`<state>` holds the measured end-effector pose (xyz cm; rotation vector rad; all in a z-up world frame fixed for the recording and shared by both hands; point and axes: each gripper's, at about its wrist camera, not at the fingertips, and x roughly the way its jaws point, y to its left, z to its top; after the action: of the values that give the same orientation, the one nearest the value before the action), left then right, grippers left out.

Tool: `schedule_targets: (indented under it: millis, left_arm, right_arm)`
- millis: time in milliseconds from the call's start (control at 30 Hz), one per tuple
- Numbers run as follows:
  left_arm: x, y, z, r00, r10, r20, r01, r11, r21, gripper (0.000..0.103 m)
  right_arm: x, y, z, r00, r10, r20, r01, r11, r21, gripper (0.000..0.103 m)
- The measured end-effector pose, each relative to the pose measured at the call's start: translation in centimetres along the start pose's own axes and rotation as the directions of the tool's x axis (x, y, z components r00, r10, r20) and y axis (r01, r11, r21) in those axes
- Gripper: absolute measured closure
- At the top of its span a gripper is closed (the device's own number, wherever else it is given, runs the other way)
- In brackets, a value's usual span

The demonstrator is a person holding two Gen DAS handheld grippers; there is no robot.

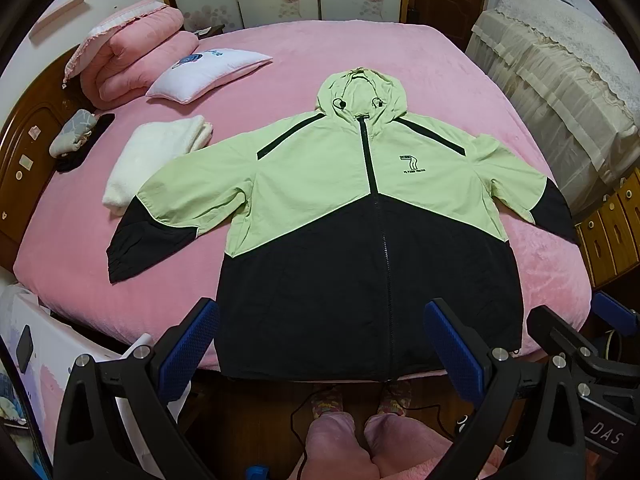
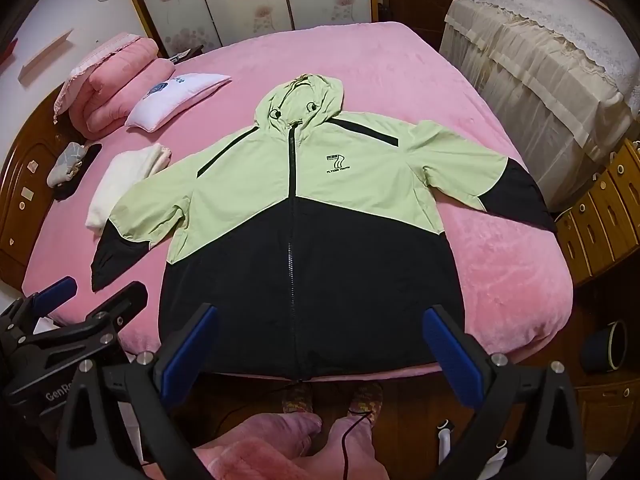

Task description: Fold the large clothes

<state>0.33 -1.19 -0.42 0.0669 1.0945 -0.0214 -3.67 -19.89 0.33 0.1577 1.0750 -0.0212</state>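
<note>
A hooded jacket [image 1: 320, 184], light green above and black below, lies flat and face up on the pink bed [image 1: 280, 52], zipped, sleeves spread to both sides, hem at the near edge. The right wrist view shows the same jacket [image 2: 304, 184]. My left gripper [image 1: 320, 344] hovers above the hem, open, with nothing between its blue pads. My right gripper [image 2: 320, 344] hangs over the hem too, open and empty. In the left wrist view the right gripper [image 1: 576, 320] shows at the right edge; in the right wrist view the left gripper [image 2: 92, 296] shows at the lower left.
A folded white cloth [image 1: 156, 156] lies by the left sleeve. Pink bedding [image 1: 128, 52], a white pillow [image 1: 204, 74] and small dark items [image 1: 80, 136] sit near the headboard. A covered cabinet [image 1: 560, 80] and wooden drawers [image 1: 612, 228] stand right. A person's legs and slippers [image 1: 360, 408] are below, with a cable.
</note>
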Motion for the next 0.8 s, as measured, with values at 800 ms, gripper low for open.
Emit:
schedule_targets:
  millis: [800]
  left_arm:
    - [0.4, -1.8, 0.7, 1.0, 0.007, -0.005, -0.007, 1.0, -0.015, 0.002]
  right_arm:
    - [0.1, -1.1, 0.8, 1.0, -0.001, -0.002, 0.0, 0.999, -0.051, 0.001]
